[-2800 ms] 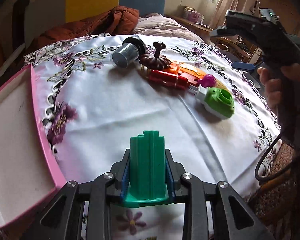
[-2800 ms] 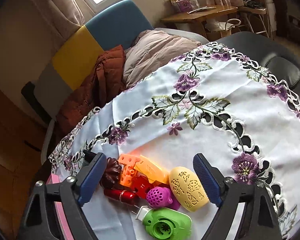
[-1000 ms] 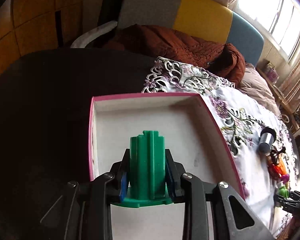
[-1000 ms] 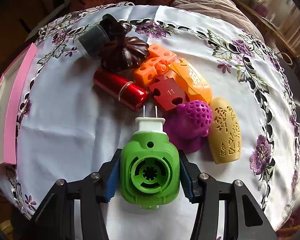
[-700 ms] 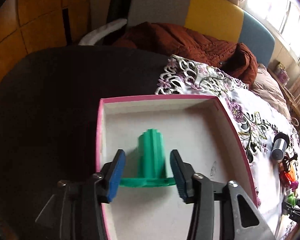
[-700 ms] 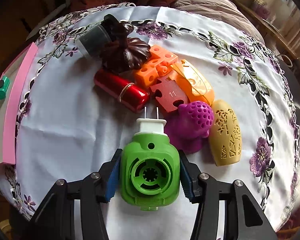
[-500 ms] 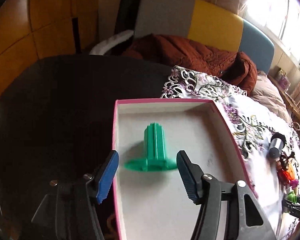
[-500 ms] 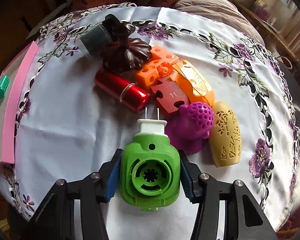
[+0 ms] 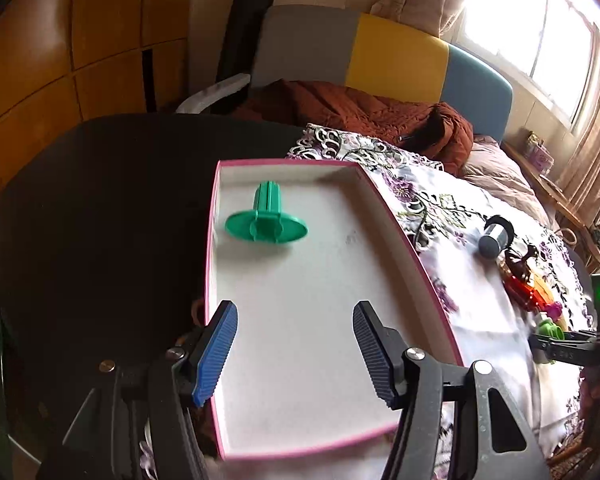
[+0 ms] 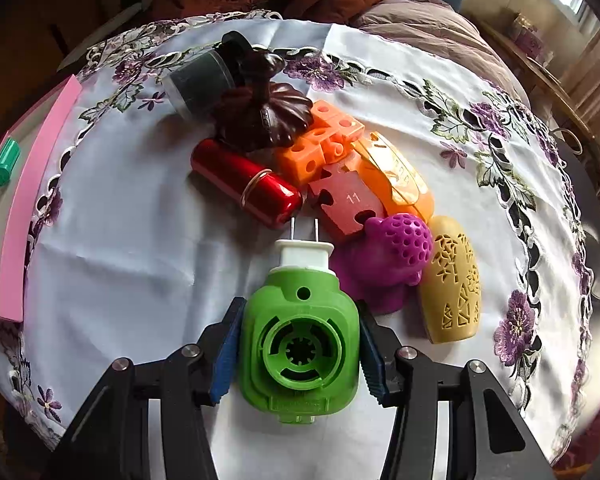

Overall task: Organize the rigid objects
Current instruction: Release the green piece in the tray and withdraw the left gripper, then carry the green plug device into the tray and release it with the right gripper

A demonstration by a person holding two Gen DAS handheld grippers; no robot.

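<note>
Since a second earlier, the left gripper (image 9: 294,350) had let go of the green spool (image 9: 266,220), which lay near the far left corner of the pink-rimmed tray (image 9: 400,220); its jaws stood spread, holding nothing. The right gripper (image 10: 298,354) pinched the green plug (image 10: 300,344) on the tablecloth (image 10: 120,260), just before the red cylinder (image 10: 246,182) and purple toy (image 10: 384,260).

The left gripper (image 9: 294,354) let go of the green spool (image 9: 266,220), left it lying near the far left corner of the pink tray (image 9: 400,222), and backed away empty.
</note>
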